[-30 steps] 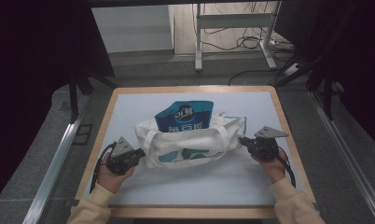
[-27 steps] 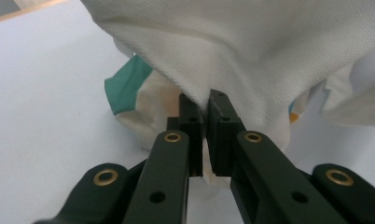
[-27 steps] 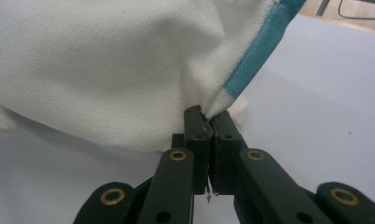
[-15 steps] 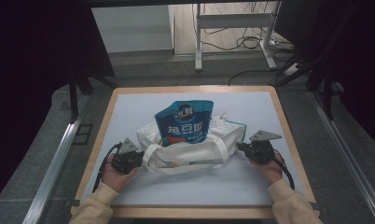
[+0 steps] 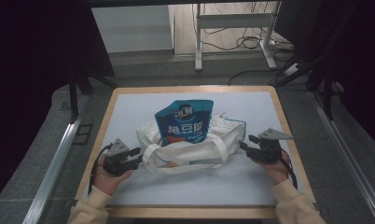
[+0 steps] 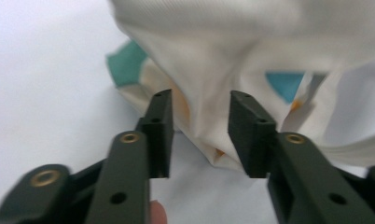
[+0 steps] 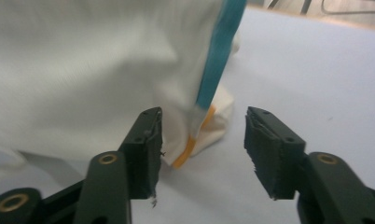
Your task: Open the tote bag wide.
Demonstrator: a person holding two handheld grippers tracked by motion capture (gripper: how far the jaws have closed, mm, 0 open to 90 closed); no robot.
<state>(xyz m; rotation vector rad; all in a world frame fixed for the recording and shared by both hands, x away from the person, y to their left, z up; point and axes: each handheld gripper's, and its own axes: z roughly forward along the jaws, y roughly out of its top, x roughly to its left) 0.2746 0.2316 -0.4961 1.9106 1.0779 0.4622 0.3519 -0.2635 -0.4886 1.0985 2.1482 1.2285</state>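
Note:
A blue snack pouch stands upright out of a white tote bag in the middle of the white board. My left gripper is at the bag's left end. In the left gripper view it is open, with a fold of the white cloth between the jaws but not pinched. My right gripper is at the bag's right end. In the right gripper view it is open around the bag's corner, which has an orange and blue trim.
The white board has a wooden rim and lies on a dark floor. A metal table frame and cables stand beyond the far edge. Dark rails run along both sides.
The bag has slid down around the pouch, baring more of its blue front. Both grippers moved a little toward the person and outward.

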